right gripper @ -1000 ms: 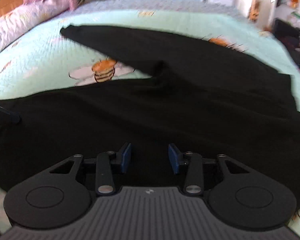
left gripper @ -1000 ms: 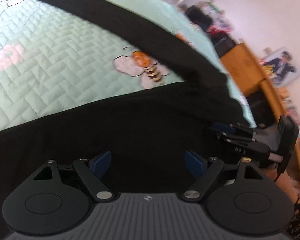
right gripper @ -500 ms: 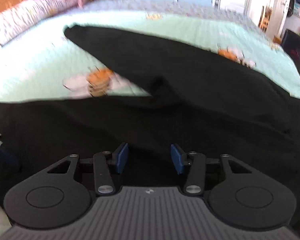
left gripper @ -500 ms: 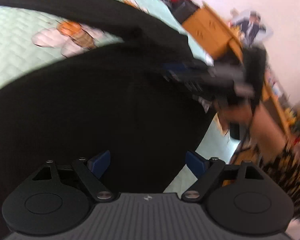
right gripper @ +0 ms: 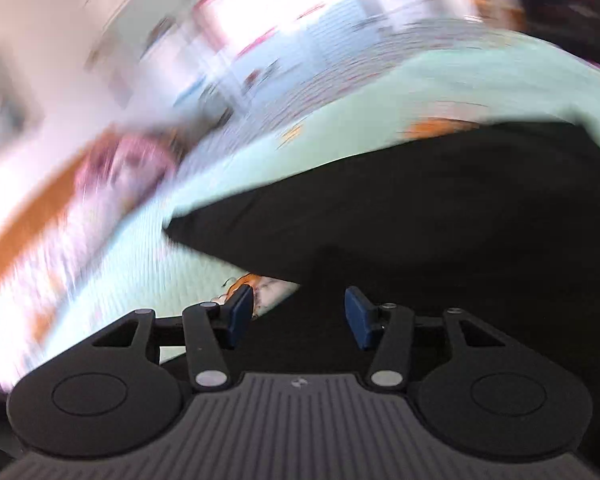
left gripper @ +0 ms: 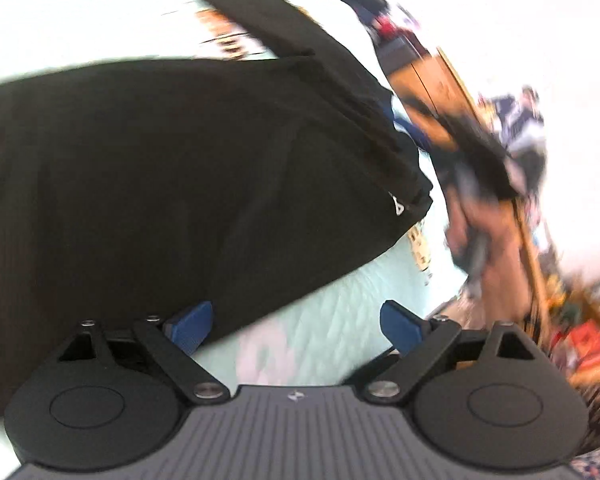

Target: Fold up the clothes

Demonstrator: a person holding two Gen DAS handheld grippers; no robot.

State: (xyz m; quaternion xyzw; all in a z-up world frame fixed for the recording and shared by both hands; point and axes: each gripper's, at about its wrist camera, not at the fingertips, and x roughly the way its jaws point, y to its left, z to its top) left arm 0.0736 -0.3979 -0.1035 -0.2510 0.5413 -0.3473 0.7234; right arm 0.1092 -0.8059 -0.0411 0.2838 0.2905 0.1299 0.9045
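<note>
A black garment [left gripper: 172, 168] lies spread on a mint quilted bedspread [left gripper: 340, 312], its hem corner with a small white label [left gripper: 398, 208] near the bed's edge. My left gripper [left gripper: 294, 328] hovers over that lower edge. Its jaws are opening, with only quilt and the cloth's border below them, nothing gripped. In the right wrist view, blurred and tilted, the same black garment [right gripper: 440, 216] fills the right side and ends in a pointed tip [right gripper: 176, 228]. My right gripper [right gripper: 299, 314] is above the cloth. Its jaws are opening and its pads are not touching anything.
A person's hand and forearm [left gripper: 496, 264] show blurred beyond the bed's edge. Wooden furniture [left gripper: 432, 76] and clutter stand behind. In the right wrist view a pink heap [right gripper: 116, 168] and an orange-brown headboard [right gripper: 28, 220] line the bed's far side, with a bee print [right gripper: 246, 282] by the left pad.
The left view swung from mid-garment to its hem corner and the bed's edge, and its jaws widened. The right gripper rolled and swung toward the garment's pointed end, blurring its view, and its jaws widened slightly.
</note>
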